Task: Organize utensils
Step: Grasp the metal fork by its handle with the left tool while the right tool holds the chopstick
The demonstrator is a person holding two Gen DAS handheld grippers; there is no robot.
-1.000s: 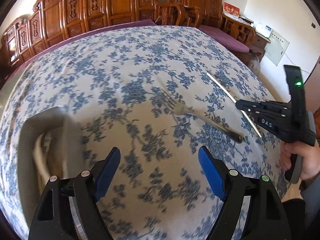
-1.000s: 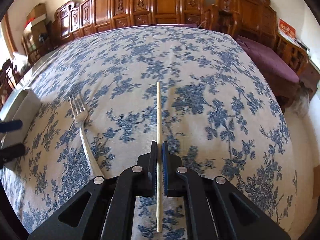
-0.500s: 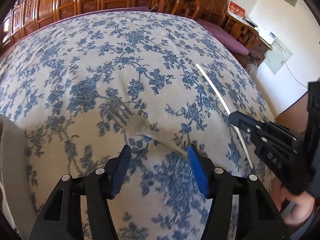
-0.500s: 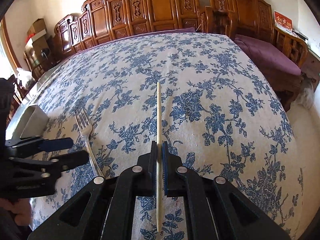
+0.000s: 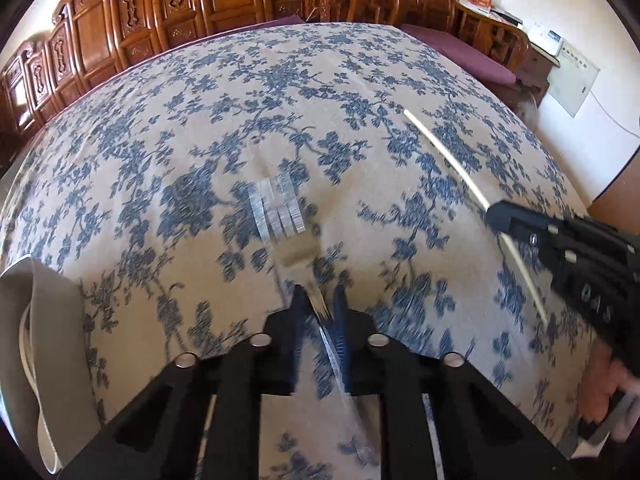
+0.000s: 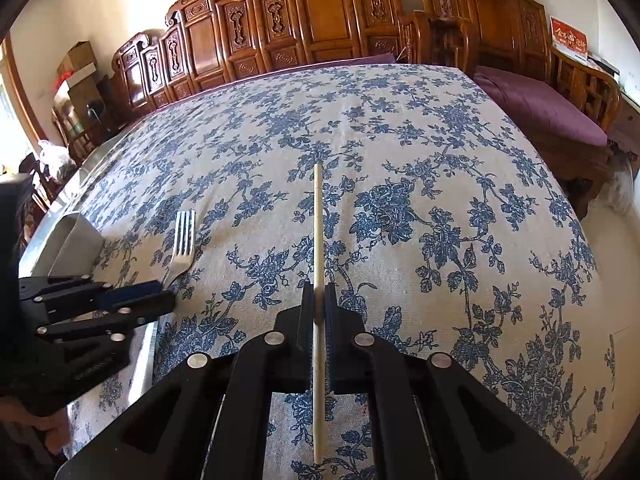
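Since a second ago, left gripper [image 5: 318, 300] is down over the fork [image 5: 280, 216] and its jaws are closing on the handle; fork lies on the floral counter [image 5: 280, 100]. Right gripper [image 6: 319, 300] is clamped on a chopstick [image 6: 317, 232]. Step: securing the fork. Next move, I judge: lift toward the grey tray [image 5: 56, 320] at left.

A silver four-tined fork [image 5: 286, 236] lies on the blue-flowered cloth, tines toward twelve o'clock in the left wrist view and blurred there — its handle runs back between the left gripper [image 5: 318, 300] pads, which are closing on it. A pale, thin chopstick [image 6: 318, 280] is pinched mid-length by the right gripper [image 6: 319, 292], tip toward twelve o'clock.
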